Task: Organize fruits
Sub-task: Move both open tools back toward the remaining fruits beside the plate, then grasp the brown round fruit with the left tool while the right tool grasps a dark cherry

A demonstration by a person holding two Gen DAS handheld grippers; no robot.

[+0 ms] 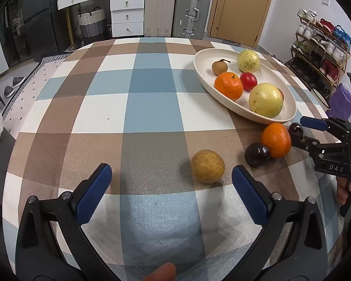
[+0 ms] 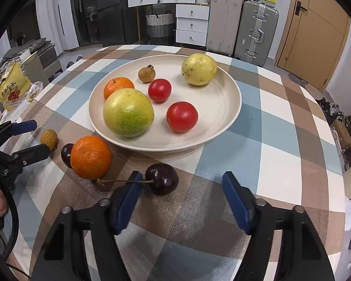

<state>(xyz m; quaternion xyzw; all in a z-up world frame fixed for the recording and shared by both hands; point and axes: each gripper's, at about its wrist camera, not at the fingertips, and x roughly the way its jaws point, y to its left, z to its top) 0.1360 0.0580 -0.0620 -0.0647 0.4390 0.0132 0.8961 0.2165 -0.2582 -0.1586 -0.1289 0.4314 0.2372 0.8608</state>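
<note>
right gripper [image 2: 182, 187] fingers wide apart by the cherry [image 2: 162, 179] – go lower, pinch soft, mind stem. left gripper [image 1: 172, 178] fingers apart too.

A plate [image 2: 222, 121] on a checked tablecloth [image 2: 280, 140] holds six fruits. Off its near rim lie a mandarin [image 2: 90, 157] flanked by two cherries [image 2: 162, 179], with a longan [image 2: 49, 139] farther left. Suitcases [image 2: 241, 30] and drawers [image 2: 191, 23] stand behind the table.
</note>
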